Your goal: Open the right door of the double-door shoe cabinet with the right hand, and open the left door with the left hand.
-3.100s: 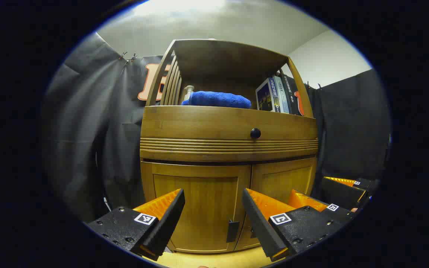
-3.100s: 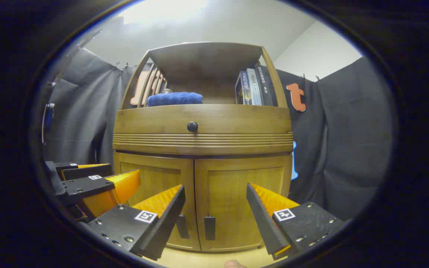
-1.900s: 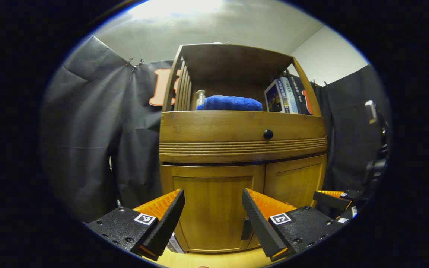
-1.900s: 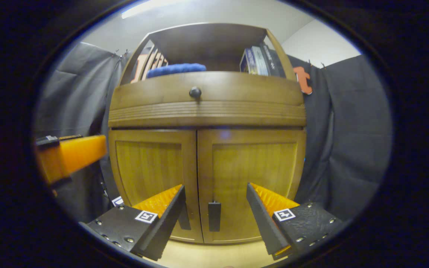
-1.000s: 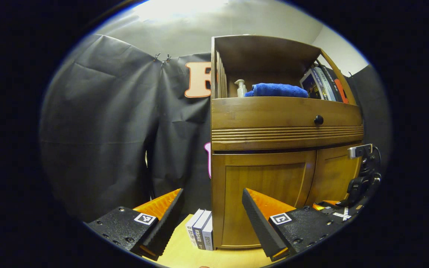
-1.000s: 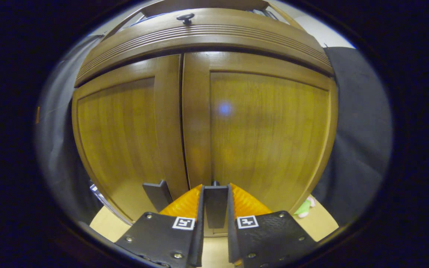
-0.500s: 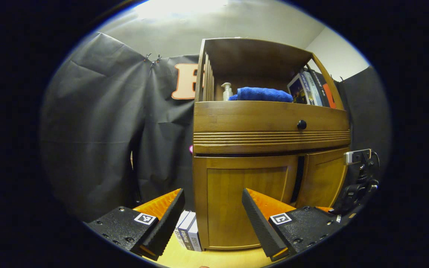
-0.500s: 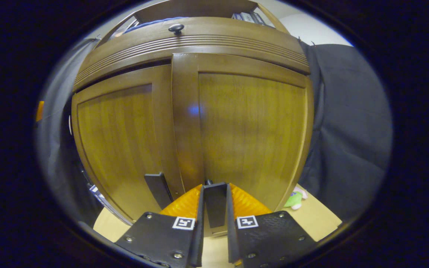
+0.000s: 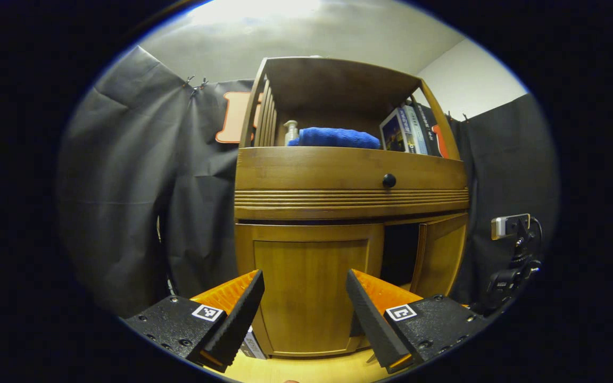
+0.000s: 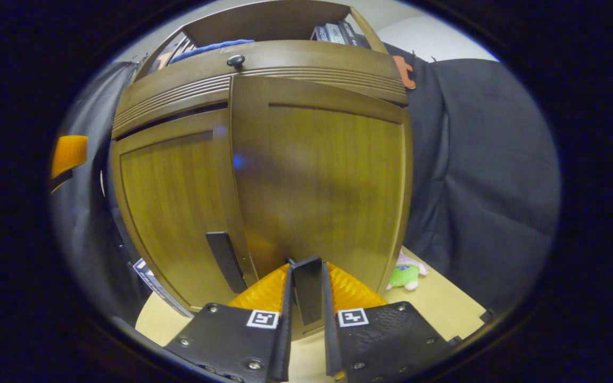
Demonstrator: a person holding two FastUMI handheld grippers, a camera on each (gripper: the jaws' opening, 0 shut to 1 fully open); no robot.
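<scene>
Fingers of the right gripper (image 10: 306,319) are pressed together on the dark handle (image 10: 307,290) of the right door (image 10: 328,181), both pads flat against the upright bar, in the right gripper view. That door stands swung partway out from the shoe cabinet (image 9: 349,181); in the left gripper view it shows edge-on (image 9: 439,255) with a dark gap of open interior (image 9: 399,252) beside it. The left door (image 9: 309,292) sits flush and shut, its own dark handle (image 10: 225,260) untouched just beside the opened door's edge. The left gripper (image 9: 304,314) hangs in front of that left door with its fingers spread wide and nothing between them, apart from the wood. Above the doors runs a drawer front with a round black knob (image 9: 389,180), and on the open shelf lie a blue towel (image 9: 336,137), a pump bottle (image 9: 291,132) and a row of books (image 9: 410,130). A small green plush toy (image 10: 406,274) lies on the desk just to the right of the cabinet. The step in hand appears to be the first one, the right door being pulled open, roughly halfway through its swing. Next, by the look of it, the right hand should carry the door on along its hinge arc and let go, while the left gripper moves in toward the left handle, straddles it and closes before pulling.
</scene>
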